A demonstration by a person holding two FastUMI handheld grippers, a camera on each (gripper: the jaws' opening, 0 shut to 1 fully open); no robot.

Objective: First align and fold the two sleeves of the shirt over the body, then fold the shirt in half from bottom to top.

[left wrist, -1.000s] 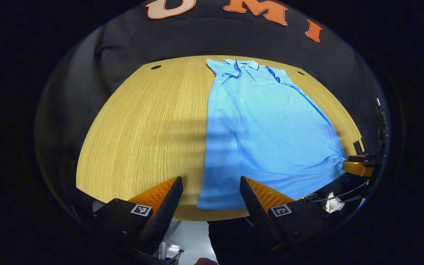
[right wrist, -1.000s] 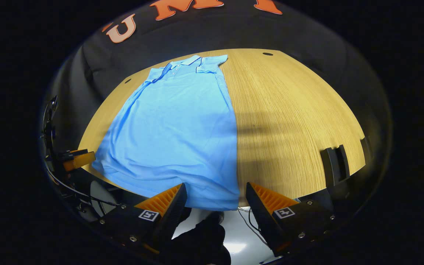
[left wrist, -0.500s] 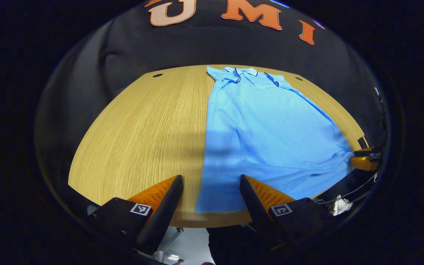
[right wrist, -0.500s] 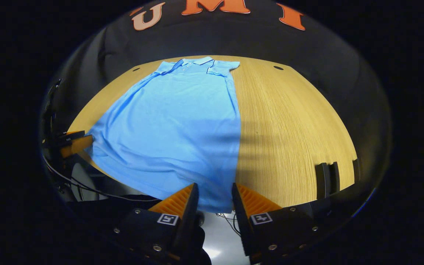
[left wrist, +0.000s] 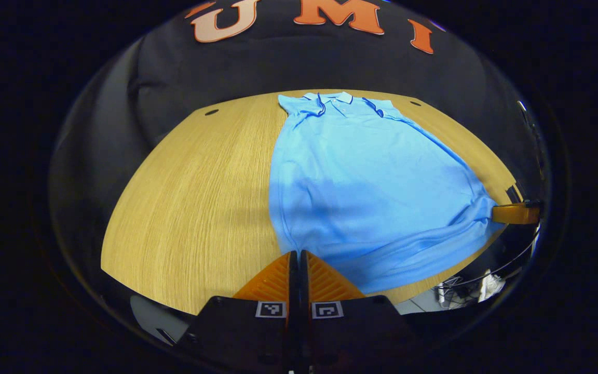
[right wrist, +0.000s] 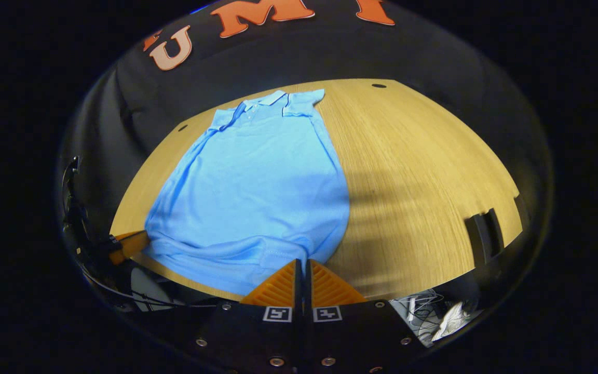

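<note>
The left gripper (left wrist: 297,253) is pinched tight on the near left corner of the shirt (left wrist: 366,176) hem, fabric bunching up just ahead of its fingers. The shirt stretches away from it across the table (left wrist: 200,192), collar (left wrist: 333,97) at the far end, both sleeves already lying folded over the body. The right gripper (right wrist: 303,261) is likewise clamped on the near right hem corner, with the hem rumpled between the two. So the sleeve step looks done; what remains is carrying the hem up to the collar for the bottom-to-top fold.
</note>
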